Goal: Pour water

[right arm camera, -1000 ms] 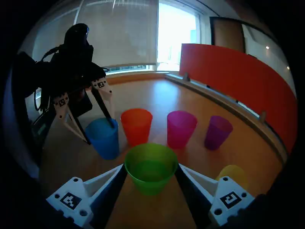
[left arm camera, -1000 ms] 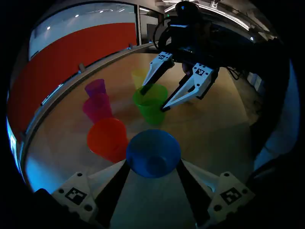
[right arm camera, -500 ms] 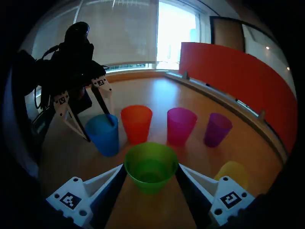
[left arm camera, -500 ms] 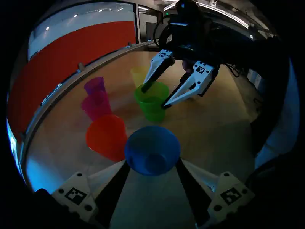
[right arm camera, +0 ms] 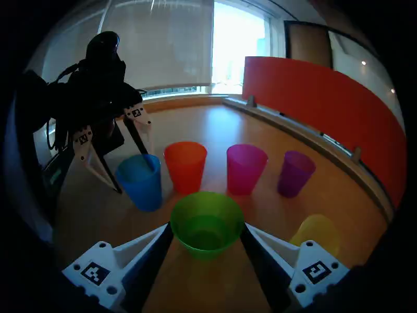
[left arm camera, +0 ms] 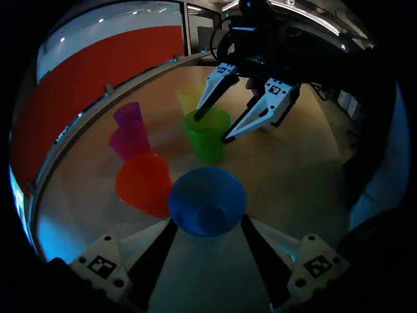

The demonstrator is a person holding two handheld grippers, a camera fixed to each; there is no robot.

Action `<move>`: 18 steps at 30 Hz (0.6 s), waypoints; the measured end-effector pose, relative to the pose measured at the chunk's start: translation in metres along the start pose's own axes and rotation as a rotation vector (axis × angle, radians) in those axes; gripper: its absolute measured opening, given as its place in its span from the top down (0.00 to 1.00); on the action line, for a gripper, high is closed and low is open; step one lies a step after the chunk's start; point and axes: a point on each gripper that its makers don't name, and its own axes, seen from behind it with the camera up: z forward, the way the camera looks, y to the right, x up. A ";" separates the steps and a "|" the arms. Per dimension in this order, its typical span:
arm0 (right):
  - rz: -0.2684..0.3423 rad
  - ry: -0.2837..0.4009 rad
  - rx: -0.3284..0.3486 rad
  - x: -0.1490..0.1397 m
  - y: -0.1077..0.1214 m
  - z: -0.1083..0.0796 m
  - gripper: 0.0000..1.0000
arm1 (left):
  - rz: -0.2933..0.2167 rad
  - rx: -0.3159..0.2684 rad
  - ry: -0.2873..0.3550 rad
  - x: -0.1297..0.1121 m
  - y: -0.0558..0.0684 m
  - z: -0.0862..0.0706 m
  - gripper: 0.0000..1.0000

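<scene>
— Green cup [right arm camera: 207,224] is riding higher than a second ago. The right claw [right arm camera: 206,228] is clenching it on both sides, just in front of the orange cup [right arm camera: 185,167], and it seems to be leaving the counter [right arm camera: 250,130].
— And the blue cup [left arm camera: 207,201]?
— The left claw [left arm camera: 208,220] is gripping it beside the orange cup, and it is rising slightly too. I'm guessing the pour is coming next.

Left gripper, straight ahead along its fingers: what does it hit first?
Likely the green cup held in the right gripper, dead ahead of its own blue cup; depth unclear.
</scene>
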 end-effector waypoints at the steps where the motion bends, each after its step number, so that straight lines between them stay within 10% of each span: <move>1: -0.001 -0.001 -0.001 -0.001 0.000 0.000 0.05 | 0.000 0.000 -0.001 0.000 0.000 0.000 0.11; 18: 0.006 -0.026 -0.033 -0.016 0.000 -0.020 0.02 | -0.005 0.036 -0.048 -0.010 -0.002 -0.013 0.11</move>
